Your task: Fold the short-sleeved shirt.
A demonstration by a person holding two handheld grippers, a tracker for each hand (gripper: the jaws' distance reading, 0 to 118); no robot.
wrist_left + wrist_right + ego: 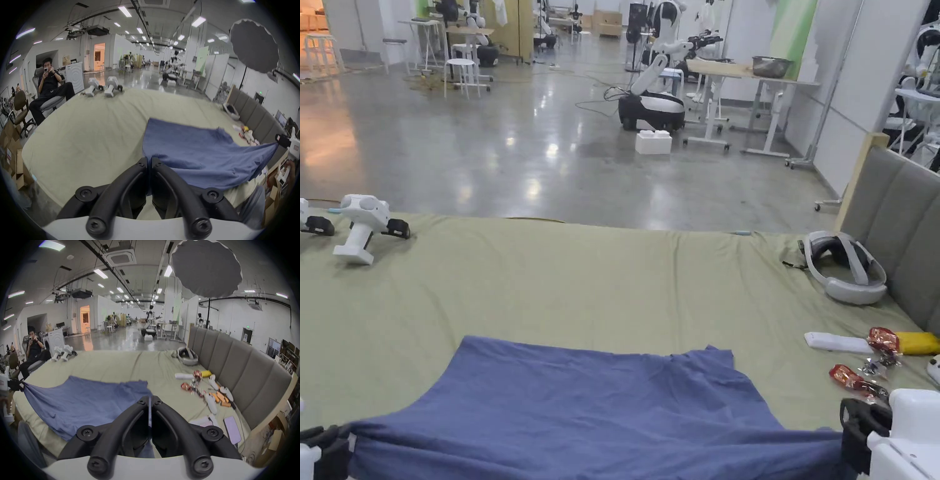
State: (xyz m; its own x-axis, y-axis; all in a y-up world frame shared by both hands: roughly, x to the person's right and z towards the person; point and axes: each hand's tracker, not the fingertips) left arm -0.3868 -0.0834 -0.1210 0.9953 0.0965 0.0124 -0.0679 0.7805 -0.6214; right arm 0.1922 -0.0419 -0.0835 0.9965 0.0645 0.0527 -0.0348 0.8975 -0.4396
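Shirt [600, 412], blue, lies on a green-sheeted bed [581, 287], its near edge stretched taut between both grippers. Left gripper [149, 160] and right gripper [150, 400] each pinch a corner, jaws closed on cloth. Beyond the bed, a glossy concrete floor [519, 144].
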